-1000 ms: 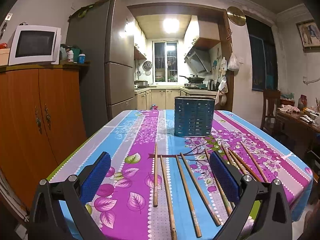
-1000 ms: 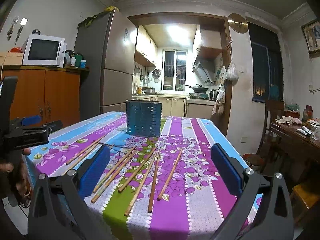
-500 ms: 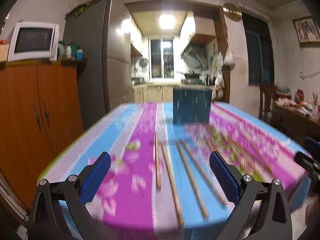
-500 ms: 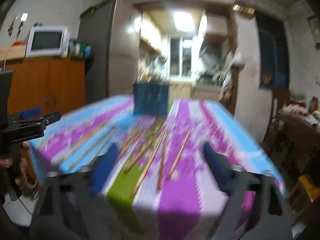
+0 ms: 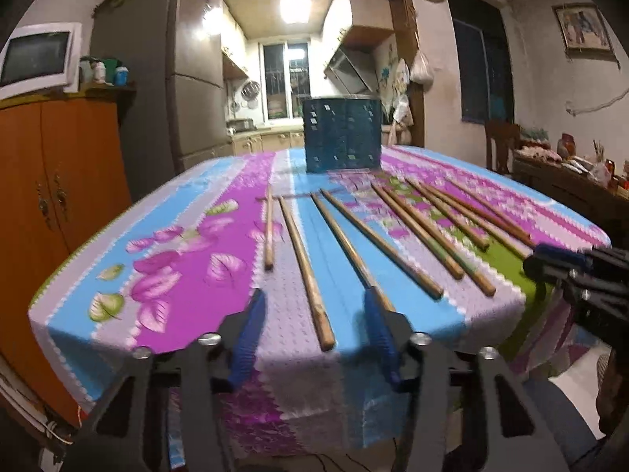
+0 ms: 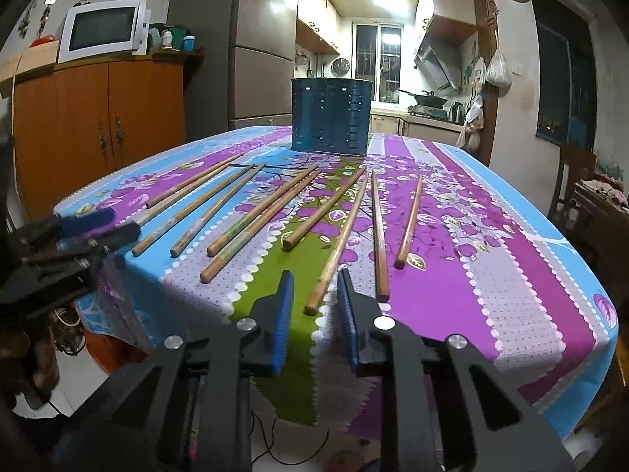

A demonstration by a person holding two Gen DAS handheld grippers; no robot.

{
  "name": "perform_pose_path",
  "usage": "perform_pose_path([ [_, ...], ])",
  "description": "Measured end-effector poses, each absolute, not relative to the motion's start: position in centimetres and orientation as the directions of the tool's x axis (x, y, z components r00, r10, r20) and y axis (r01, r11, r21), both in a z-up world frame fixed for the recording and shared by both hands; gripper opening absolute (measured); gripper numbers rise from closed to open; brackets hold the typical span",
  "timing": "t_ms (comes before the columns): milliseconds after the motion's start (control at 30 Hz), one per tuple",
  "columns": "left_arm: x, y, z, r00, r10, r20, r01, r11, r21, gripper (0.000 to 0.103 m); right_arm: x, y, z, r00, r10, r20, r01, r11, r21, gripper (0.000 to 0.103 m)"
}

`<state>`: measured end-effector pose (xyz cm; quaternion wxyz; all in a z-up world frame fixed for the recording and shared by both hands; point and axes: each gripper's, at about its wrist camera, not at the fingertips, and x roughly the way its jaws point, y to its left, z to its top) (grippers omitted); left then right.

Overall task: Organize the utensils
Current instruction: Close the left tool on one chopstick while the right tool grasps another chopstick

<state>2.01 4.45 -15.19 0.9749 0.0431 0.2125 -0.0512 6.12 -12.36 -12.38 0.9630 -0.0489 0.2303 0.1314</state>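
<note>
The tablecloth (image 6: 491,236) runs in stripes of purple, blue, lilac and green, printed with leaves, flowers and white dots. The chopsticks (image 6: 342,232) are plain brown wood. The holder (image 6: 331,116) is dark teal with small cut-out holes. Both grippers are black with blue pads (image 5: 245,338).

left gripper (image 5: 314,330): black angular arms, blue ribbed pads (image 5: 247,338), silver round screws | right gripper (image 6: 314,306): same black frame, blue ribbed pads (image 6: 284,310), silver screws | hand (image 6: 39,358): bare skin, near left
</note>
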Motion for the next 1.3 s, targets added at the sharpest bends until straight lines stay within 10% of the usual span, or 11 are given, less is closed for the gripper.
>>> perform_pose_path([
  [233, 1.4, 4.1, -15.5, 0.909, -0.103, -0.404, 0.136, 0.989, 0.056, 0.021, 6.0, -12.2, -12.5, 0.864, 0.222, -0.451, -0.256, 0.967, -0.013, 0.017],
  [900, 0.5, 4.1, -15.6, 0.927, -0.093, -0.362, 0.116, 0.992, 0.043, 0.007, 5.4, -12.2, -12.5, 0.873, 0.234, -0.427, -0.247, 0.969, 0.026, 0.008],
  [1300, -1.6, 3.6, -5.5, 0.987, -0.128, -0.097, 0.137, 0.986, 0.091, 0.008, 3.1, -13.3, -3.9, 0.949, 0.211, -0.234, -0.235, 0.969, -0.081, 0.005],
])
